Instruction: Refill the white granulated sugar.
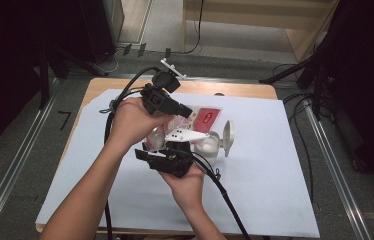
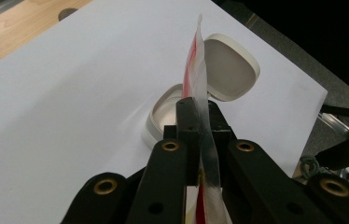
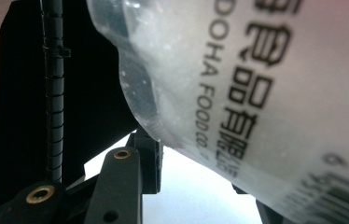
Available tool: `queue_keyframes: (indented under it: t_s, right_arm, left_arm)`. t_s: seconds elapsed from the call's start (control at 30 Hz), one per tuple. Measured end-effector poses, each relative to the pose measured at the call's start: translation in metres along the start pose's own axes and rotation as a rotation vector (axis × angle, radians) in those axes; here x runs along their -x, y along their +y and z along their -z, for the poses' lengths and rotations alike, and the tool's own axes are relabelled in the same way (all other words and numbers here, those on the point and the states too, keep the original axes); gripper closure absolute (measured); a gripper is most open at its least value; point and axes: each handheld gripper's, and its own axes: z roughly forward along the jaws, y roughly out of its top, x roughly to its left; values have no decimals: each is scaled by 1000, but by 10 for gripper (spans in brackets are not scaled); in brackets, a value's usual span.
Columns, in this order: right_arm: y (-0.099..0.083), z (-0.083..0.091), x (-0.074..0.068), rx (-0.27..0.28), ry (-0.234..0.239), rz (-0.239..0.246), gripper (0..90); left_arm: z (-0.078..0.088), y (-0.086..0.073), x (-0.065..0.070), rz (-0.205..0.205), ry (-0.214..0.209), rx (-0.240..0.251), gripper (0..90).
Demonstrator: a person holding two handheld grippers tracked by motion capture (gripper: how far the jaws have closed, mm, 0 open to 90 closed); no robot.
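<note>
A clear plastic bag (image 1: pixel 201 116) with a red label and white powder hangs above the white table between both grippers. My left gripper (image 1: pixel 187 111), held high at the back, is shut on the bag's thin red-and-white edge (image 2: pixel 199 70). My right gripper (image 1: pixel 164 146) comes up from below, and its jaws stand partly apart around the bag's powder-filled lower part (image 3: pixel 238 93). The printed bag hides the right jaw's tip. A white container (image 1: pixel 211 145) with its hinged lid (image 1: pixel 228 136) open stands just right of the grippers, below the bag. From the left gripper the container (image 2: pixel 163 109) appears beyond the jaws.
A white sheet (image 1: pixel 265 190) covers the wooden table (image 1: pixel 235 89), whose bare edge shows at the back. Black cables (image 1: pixel 225 200) trail from both grippers across the near side. Dark stands and floor rails flank the table.
</note>
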Motion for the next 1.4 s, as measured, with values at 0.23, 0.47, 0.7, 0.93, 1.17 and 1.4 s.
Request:
queue_keyframes:
  t_s: [0.23,0.47,0.7,0.93,1.17,1.4]
  right_arm:
    - [-3,-1,-2,-8,4,5,633]
    - [-9,-5,-3,-12,5,9,620]
    - [-16,-9,-4,-27,-4,25,609]
    - [-23,-15,-4,-51,-18,40,602]
    - [-30,-20,-3,-59,-21,57,593]
    - [-34,-21,-3,-85,-21,71,592]
  left_arm:
    - [-1,-3,0,3,-2,-6,890]
    - [2,-14,-3,0,-34,5,886]
    - [6,-26,-9,0,-59,17,887]
    - [7,-42,-17,27,-106,60,892]
    - [9,-48,-21,22,-104,39,895]
    - [11,-53,-23,20,-107,19,895]
